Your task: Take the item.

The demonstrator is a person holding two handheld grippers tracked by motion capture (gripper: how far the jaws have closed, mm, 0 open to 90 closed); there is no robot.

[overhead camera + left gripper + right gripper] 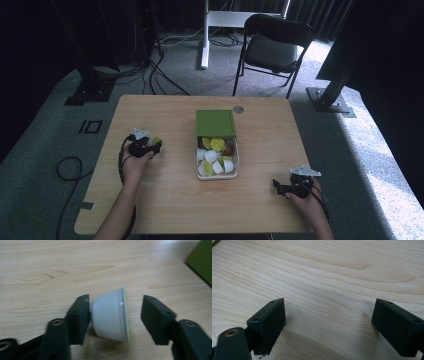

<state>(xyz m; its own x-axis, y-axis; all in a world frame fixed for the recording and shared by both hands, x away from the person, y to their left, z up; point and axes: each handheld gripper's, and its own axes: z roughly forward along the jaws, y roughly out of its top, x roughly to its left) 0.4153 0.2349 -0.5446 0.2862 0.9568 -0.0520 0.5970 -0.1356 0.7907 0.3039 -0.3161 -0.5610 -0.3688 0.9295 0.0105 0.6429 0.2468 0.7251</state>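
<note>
A white coffee capsule (pixel 110 315) with a yellow-green lid lies on its side on the wooden table (pixel 170 190), between the jaws of my left gripper (pixel 116 307). The left jaw sits against its base, and a gap separates the right jaw from its lid, so the gripper is open. From above, that gripper (pixel 150 145) is at the table's left with the capsule (pixel 156 141) at its tip. My right gripper (pixel 277 186) rests near the front right edge. It (pixel 329 315) is open over bare wood.
A white box (pixel 236 166) holding several white, yellow and brown capsules stands mid-table, its green lid (pixel 215 123) just behind it. A small round grommet (pixel 238 109) sits near the far edge. A black folding chair (pixel 272 50) stands beyond the table.
</note>
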